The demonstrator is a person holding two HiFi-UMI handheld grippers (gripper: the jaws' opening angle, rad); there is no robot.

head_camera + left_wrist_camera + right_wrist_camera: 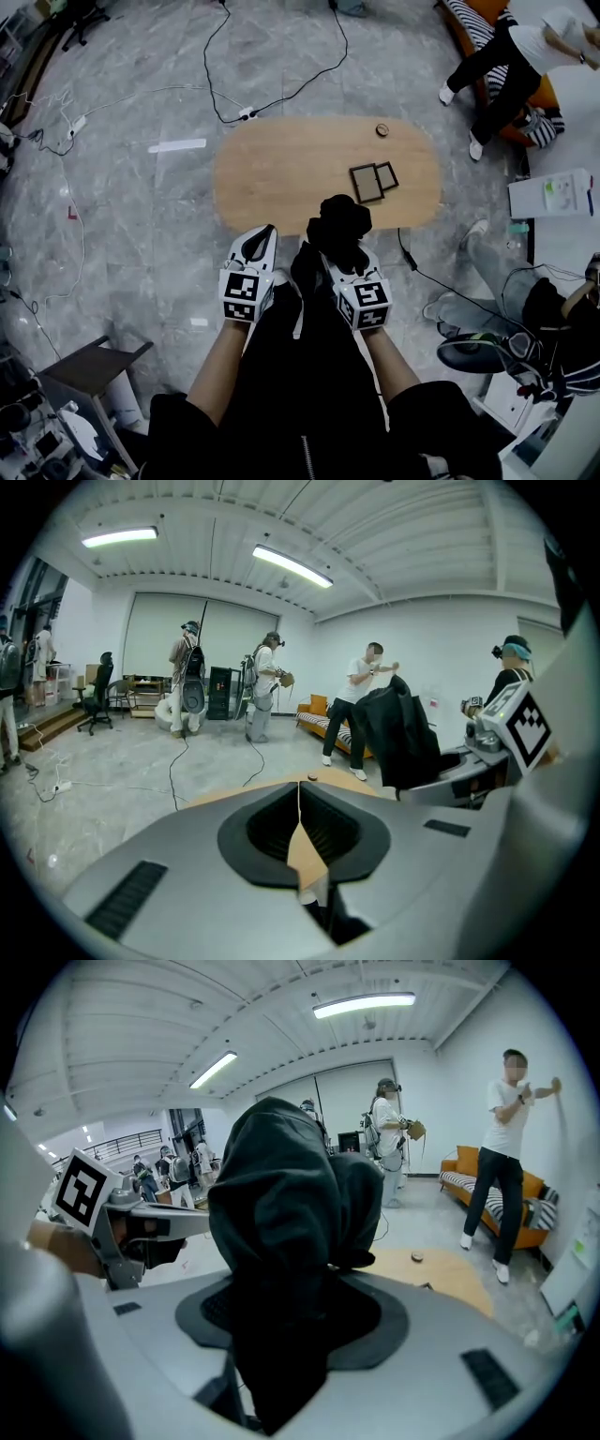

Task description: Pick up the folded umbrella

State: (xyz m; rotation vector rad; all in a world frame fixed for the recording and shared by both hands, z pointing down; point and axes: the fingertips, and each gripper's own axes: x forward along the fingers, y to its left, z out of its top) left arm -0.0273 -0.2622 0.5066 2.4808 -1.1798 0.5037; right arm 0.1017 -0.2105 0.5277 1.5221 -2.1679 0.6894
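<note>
Umbrella: the folded black umbrella (340, 225) is hanging off the tabletop (281, 178), over its near edge, with its bunched cloth sticking up out of the right hand-held gripper (349, 265).

Right hand-held gripper: it is pinching the umbrella. The right gripper view shows the dark cloth filling the space between the two jaws. In the head view the cloth is hiding those jaws.

Left hand-held gripper: the left hand-held gripper (263, 240) is hovering at the near side of the tabletop, just beside the right one. Its jaws are pressed together at the tips and are holding nothing, which only the left gripper view makes plain.

Left gripper view only: several people (187, 677) are standing on the floor far beyond the tabletop.

Head view only: two dark square frames (373, 181) are lying side by side on the right half of the tabletop. A cable (225, 84) is trailing across the floor beyond the far edge.

Shared: a small round thing (382, 129) is sitting near the far edge of the tabletop. A person (506, 1147) is standing by an orange sofa (530, 1190) past the right end.
</note>
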